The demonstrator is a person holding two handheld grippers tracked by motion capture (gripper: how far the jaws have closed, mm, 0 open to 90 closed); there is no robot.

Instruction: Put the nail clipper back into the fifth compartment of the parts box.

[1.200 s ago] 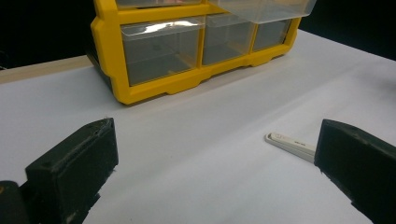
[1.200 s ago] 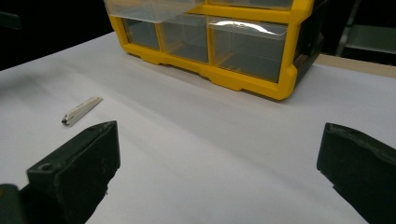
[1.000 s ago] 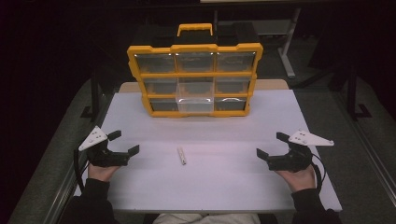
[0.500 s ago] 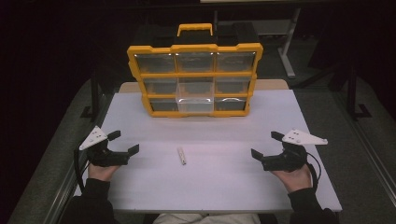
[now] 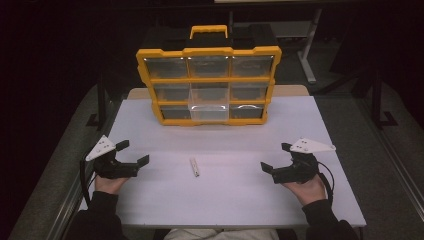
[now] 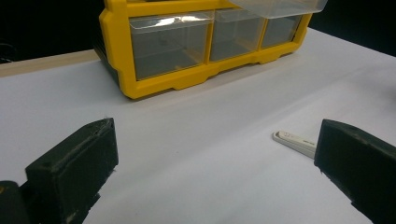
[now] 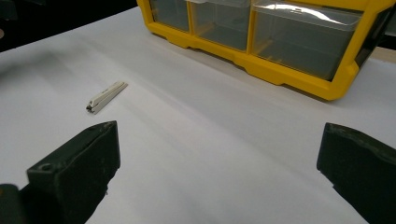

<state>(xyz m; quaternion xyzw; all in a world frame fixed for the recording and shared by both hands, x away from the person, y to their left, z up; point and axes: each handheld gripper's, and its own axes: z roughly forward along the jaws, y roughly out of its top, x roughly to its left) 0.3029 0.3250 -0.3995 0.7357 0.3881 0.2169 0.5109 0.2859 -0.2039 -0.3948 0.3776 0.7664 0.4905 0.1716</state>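
Observation:
A small white nail clipper (image 5: 195, 167) lies in the middle of the white table, seen also as the clipper (image 6: 295, 141) and the clipper (image 7: 105, 97). Behind it stands a yellow organiser (image 5: 208, 85) with clear drawers; its middle drawer (image 5: 209, 108) is pulled out. My left gripper (image 5: 133, 152) rests at the table's left, open and empty, well left of the clipper. Over at the right, my right gripper (image 5: 276, 157) is also open and empty, with the clipper off to its left. A hand holds each gripper.
The white table top (image 5: 235, 200) ends close to the person at the bottom. Dark floor and table legs surround it. The organiser's handle (image 5: 209, 30) sticks up at the back.
My right gripper has moved left toward the middle of the table, staying open. The left gripper and the clipper have not moved.

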